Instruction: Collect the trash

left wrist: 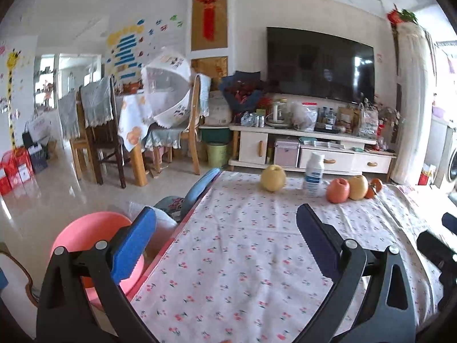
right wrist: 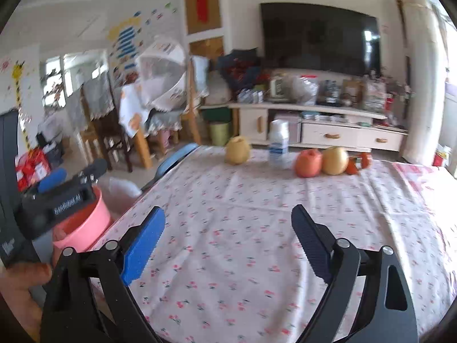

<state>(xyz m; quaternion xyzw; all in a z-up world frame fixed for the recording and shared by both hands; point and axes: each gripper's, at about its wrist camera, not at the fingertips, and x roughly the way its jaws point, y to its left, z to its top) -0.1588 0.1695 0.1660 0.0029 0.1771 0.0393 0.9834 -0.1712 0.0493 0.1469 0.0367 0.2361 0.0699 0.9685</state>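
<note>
While both grippers, left gripper [left wrist: 225, 238] and right gripper [right wrist: 228, 237], are hanging open and empty, bottle [left wrist: 313, 175] is risking tipping into fruit beside it.

Two yellow pears [left wrist: 273, 177], one red apple [left wrist: 338, 190], one white bottle [left wrist: 313, 175], one pink bin [left wrist: 94, 237]

My left wrist camera looks forward along its open jaws, low over the near left edge of the surface [left wrist: 242, 243], facing the far television [left wrist: 320, 63]. My right wrist camera sits just to its right, equally low, tilted slightly down, aimed the same way. Both views share the flowered cloth, the fruit and white bottle [left wrist: 313, 173] at the far edge, the pink bin [right wrist: 85, 228] near left and the dining chairs beyond.
</note>
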